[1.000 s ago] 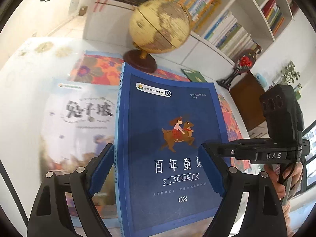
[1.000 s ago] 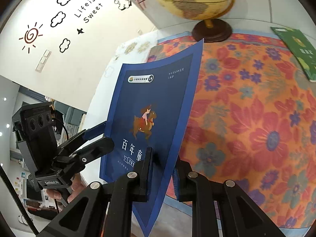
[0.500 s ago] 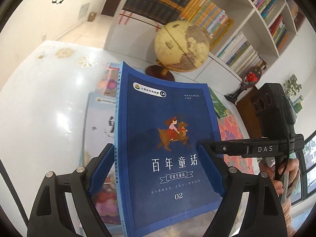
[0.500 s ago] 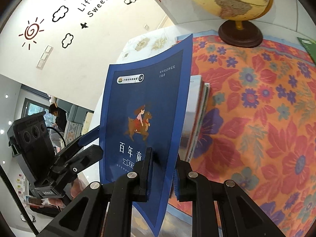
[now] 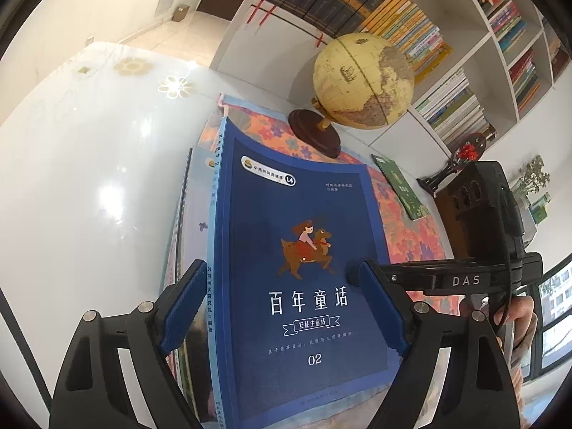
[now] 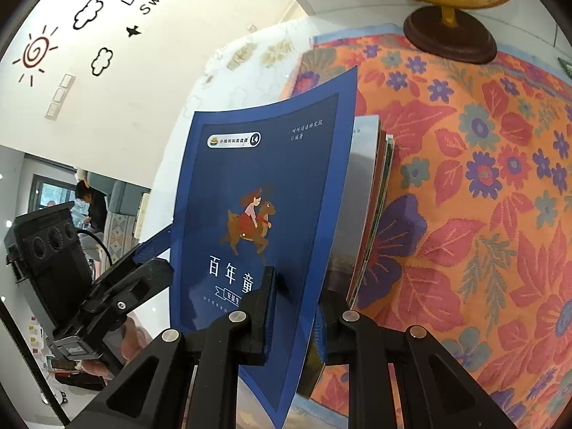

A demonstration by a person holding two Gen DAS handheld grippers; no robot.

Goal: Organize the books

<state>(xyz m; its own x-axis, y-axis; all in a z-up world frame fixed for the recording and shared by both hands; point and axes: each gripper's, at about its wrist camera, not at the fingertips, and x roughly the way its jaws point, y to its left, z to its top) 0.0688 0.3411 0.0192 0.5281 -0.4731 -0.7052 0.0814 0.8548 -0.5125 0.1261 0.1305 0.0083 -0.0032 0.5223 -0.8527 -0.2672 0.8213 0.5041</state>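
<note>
Left wrist view first: my left gripper (image 5: pixel 282 307) has its blue-padded jaws spread wide across the dark blue paperback book with a girl riding a brown deer on its cover (image 5: pixel 304 250), one pad against the spine side and the other at the cover's free edge; whether both pads press I cannot tell. My right gripper (image 6: pixel 295 316), seen from its own wrist view, is clamped nearly closed on the lower right edge of that same book, front cover and pages pinched between the pads, and the cover bows slightly above them. From the left view the right gripper's black finger comes in from the right and lies on the cover beside the deer.

The book hangs tilted just above a stack of thin picture books (image 6: pixel 375 186) lying on an orange cloth with red and purple flowers (image 6: pixel 482 178). That cloth covers part of a glossy white table (image 5: pixel 89 178). Behind the stack stands a yellowed globe on a dark round wooden base (image 5: pixel 363 80), and near it a thin green booklet (image 5: pixel 398 186) lies flat on the cloth. White shelves full of books (image 5: pixel 447 107) rise behind the table.
</note>
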